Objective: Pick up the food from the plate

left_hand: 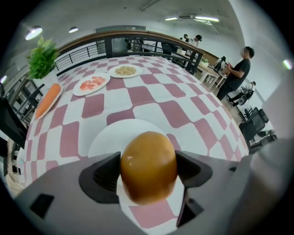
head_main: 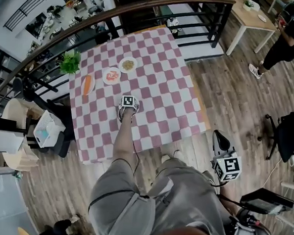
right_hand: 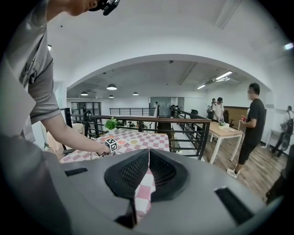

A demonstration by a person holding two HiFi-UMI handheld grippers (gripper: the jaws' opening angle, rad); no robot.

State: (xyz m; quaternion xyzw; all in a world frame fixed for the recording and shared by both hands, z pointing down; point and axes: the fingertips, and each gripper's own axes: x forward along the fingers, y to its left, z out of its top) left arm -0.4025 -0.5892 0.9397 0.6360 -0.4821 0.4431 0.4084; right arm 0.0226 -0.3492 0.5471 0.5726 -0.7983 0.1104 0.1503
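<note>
A rounded, glossy brown piece of food sits between the jaws of my left gripper, whose pads press on its two sides. Beneath and beyond it lies a white plate on the pink-and-white checked table. I cannot tell whether the food touches the plate. In the head view the left gripper is over the table's near half, at the end of an outstretched arm. My right gripper hangs off the table beside the person's right leg. Its jaws are shut with nothing in them.
Along the table's far left stand a plate with a carrot, a plate of red slices and a plate of pale grains. A potted plant stands on the corner. A black railing runs behind. A person stands at right.
</note>
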